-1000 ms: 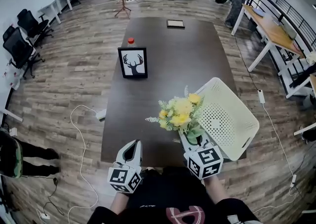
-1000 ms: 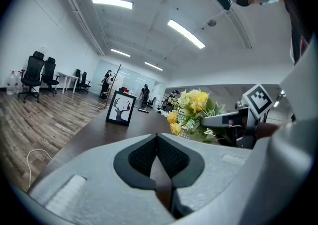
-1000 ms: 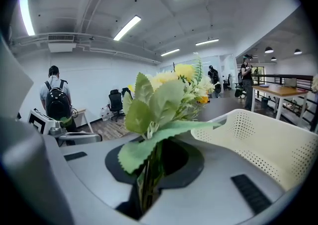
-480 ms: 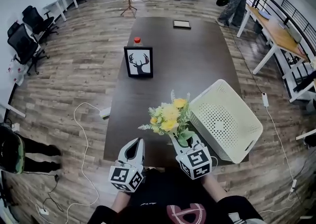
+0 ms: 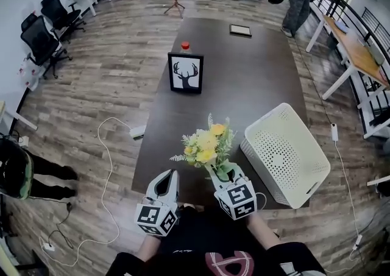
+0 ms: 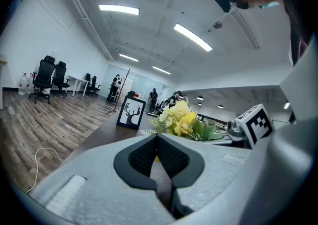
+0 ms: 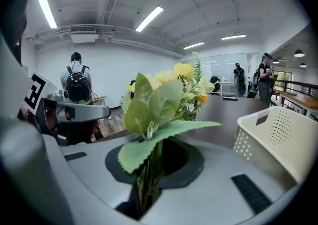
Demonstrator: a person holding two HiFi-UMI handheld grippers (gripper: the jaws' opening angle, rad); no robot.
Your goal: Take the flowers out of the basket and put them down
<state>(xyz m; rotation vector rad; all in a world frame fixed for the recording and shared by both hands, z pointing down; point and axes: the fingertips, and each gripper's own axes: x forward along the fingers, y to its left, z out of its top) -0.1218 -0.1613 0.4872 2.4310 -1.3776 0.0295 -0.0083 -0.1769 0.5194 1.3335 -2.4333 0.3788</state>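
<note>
Looking down from the head view: the right hand-held gripper (image 5: 220, 175) is clamped on the stems of the bunch of yellow artificial flowers with green leaves (image 5: 206, 147), holding it upright over the near end of the long dark brown wooden desk (image 5: 244, 80). So the flowers are out of the white perforated plastic basket (image 5: 286, 159), which sits just to their right at the desk's right edge, not touching them. The left hand-held gripper (image 5: 166, 178) hangs at the near desk edge, left of the bouquet, jaws together and nothing in them. Further up the desk there's a black-framed deer silhouette picture (image 5: 186, 74) standing up, a small red-capped thing (image 5: 184, 45) right behind it, and a flat dark tablet-like object (image 5: 240, 30) near the far end. A white cable (image 5: 109, 147) loops across the wood floor on the left. In the left gripper view the dark pads meet at the tips with nothing between them, and past them you see the yellow blooms, the deer picture and the other gripper's marker cube off to the right. The right gripper view shows the green stems pinched down in the narrow gap between the jaws, leaves and blossoms fanning up in front, basket wall at the right.
</note>
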